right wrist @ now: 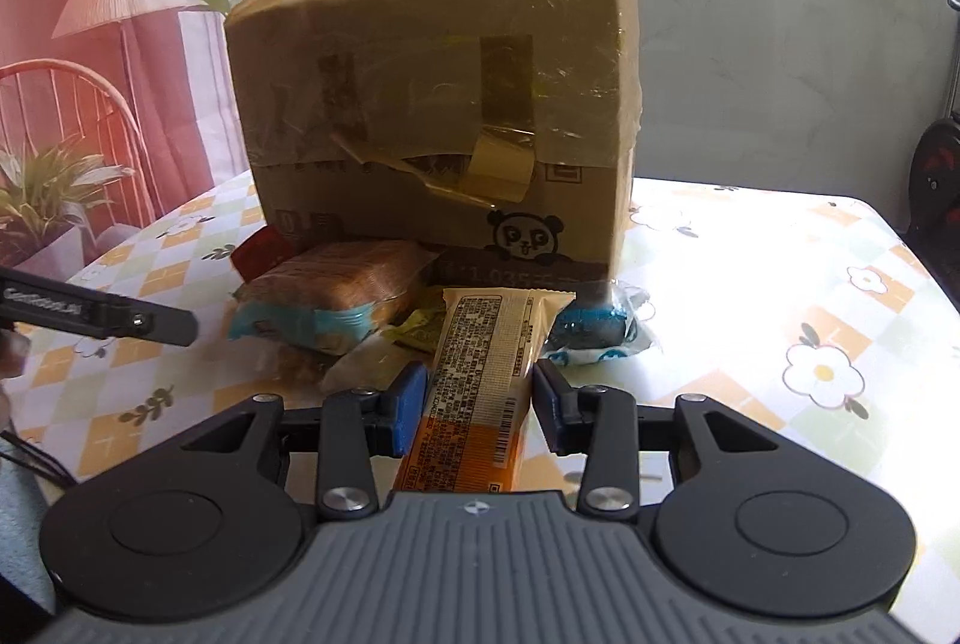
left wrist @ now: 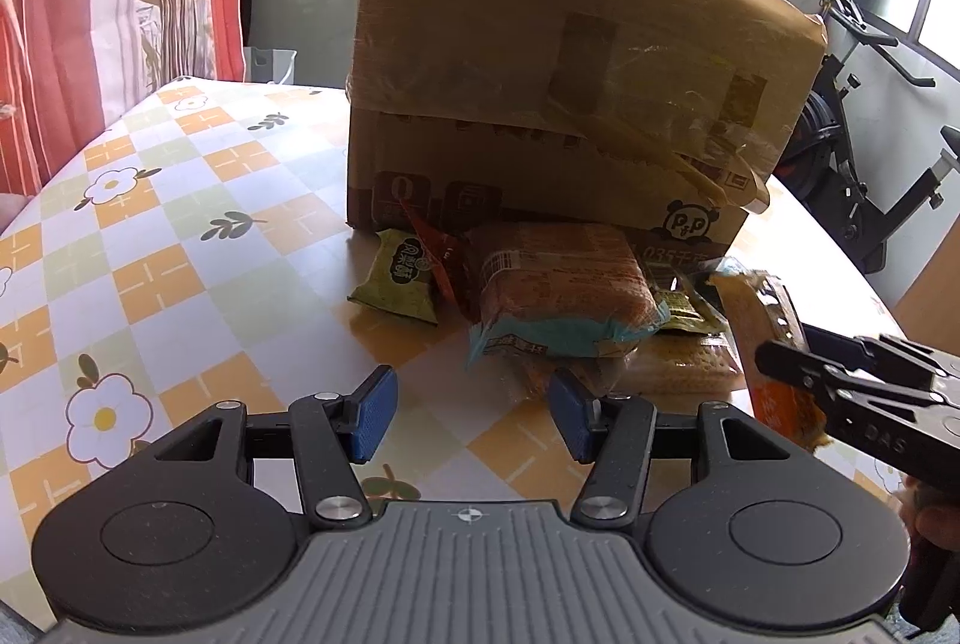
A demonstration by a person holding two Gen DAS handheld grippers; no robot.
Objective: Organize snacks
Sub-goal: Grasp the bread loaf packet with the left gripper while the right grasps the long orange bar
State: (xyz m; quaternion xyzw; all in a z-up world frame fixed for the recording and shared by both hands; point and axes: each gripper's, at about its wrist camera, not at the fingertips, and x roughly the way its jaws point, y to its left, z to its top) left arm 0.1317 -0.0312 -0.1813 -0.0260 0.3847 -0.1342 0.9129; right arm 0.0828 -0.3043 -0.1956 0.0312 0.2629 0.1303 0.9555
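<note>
A pile of snack packets lies on the table in front of a taped cardboard box (left wrist: pixel 540 74) (right wrist: pixel 432 104). My right gripper (right wrist: pixel 480 392) is shut on a long tan and orange snack bar (right wrist: pixel 486 344), whose far end points at the box. In the left wrist view the right gripper (left wrist: pixel 798 374) and the bar (left wrist: pixel 750 320) are at the right edge. My left gripper (left wrist: pixel 474 404) is open, just short of a brown bread pack with a blue end (left wrist: pixel 564 296) (right wrist: pixel 336 290), with nothing between its fingers. One of its fingers (right wrist: pixel 150 323) shows at the left of the right wrist view.
A green packet (left wrist: pixel 399 278) and a red packet (left wrist: pixel 432 248) lie left of the bread pack. A blue and white packet (right wrist: pixel 600 332) sits at the box's right corner. The table has a checked flower cloth (left wrist: pixel 180 224). An exercise bike (left wrist: pixel 852 152) stands beyond the table's right edge.
</note>
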